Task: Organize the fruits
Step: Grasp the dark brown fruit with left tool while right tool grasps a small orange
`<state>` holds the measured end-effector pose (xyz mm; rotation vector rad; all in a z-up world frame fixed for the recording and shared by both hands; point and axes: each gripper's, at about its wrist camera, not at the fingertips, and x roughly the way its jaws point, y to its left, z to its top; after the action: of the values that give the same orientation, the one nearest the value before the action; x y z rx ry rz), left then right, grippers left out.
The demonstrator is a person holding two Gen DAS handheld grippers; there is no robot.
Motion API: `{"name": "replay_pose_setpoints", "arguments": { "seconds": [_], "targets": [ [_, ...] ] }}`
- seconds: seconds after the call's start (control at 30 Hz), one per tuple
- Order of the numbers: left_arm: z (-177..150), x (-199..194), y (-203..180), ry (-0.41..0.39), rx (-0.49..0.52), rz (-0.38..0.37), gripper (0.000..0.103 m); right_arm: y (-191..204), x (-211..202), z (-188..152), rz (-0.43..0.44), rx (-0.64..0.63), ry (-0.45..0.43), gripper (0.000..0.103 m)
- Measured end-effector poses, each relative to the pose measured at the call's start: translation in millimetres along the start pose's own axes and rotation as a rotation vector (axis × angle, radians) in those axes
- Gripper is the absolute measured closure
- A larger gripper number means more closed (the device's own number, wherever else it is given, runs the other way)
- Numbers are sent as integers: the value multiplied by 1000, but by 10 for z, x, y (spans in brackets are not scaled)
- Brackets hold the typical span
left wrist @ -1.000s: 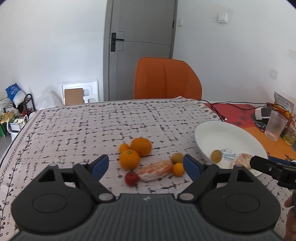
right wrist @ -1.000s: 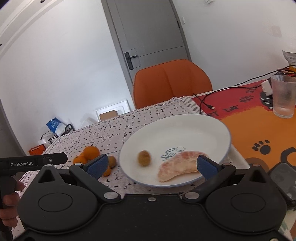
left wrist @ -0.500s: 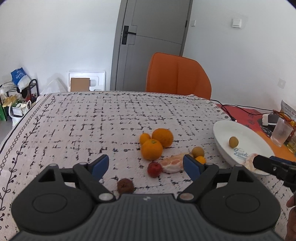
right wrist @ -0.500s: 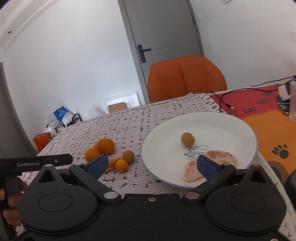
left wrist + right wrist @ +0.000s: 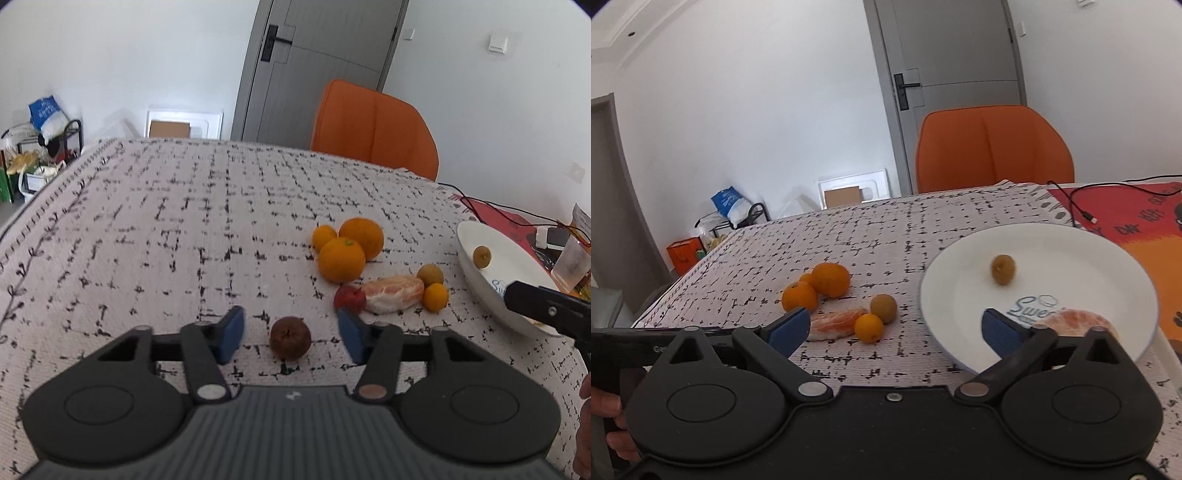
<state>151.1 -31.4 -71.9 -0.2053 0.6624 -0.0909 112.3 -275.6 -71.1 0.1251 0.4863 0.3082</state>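
My left gripper is open, with a dark brown round fruit lying on the cloth between its blue pads, untouched. Beyond it lie a small red fruit, a peeled citrus piece, three oranges, a brownish fruit and a small orange. The white plate holds a small brown fruit and a peeled citrus piece. My right gripper is open and empty, over the plate's near-left rim.
An orange chair stands at the table's far side. A plastic cup, cables and small items sit on the red mat right of the plate. The patterned cloth stretches left.
My left gripper has moved left and lower, bringing the dark brown fruit between its narrowed pads. My right gripper has swung left, away from the plate's middle.
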Motion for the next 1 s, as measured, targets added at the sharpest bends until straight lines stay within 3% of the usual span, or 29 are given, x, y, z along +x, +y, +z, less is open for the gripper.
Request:
{"name": "replay_pose_setpoints", "arguments": {
  "seconds": [0.07,0.1,0.23,0.4,0.57,0.7,0.9,1.0],
  "targets": [
    [-12,19,6,-5,13,27,81,50,50,1,8,-17,14,16],
    [-6,20,22,0,7,30,82,73,74,1,14,-24,21,19],
    [40,-23,146,-11,-39,9,82,187,172,5,19,-67,35,28],
    [63,-102,268,-31,-62,16,82,281,307,17,12,-94,72,51],
    [96,-159,394,-52,-86,31,82,333,443,2,-13,-118,96,58],
    [94,-187,473,-56,-98,36,82,329,530,3,-34,-111,105,71],
    [98,-219,578,-63,-120,31,82,365,614,-18,-64,-131,126,74],
    [103,-242,604,-69,-128,23,82,396,634,-38,-70,-142,134,81]
  ]
}}
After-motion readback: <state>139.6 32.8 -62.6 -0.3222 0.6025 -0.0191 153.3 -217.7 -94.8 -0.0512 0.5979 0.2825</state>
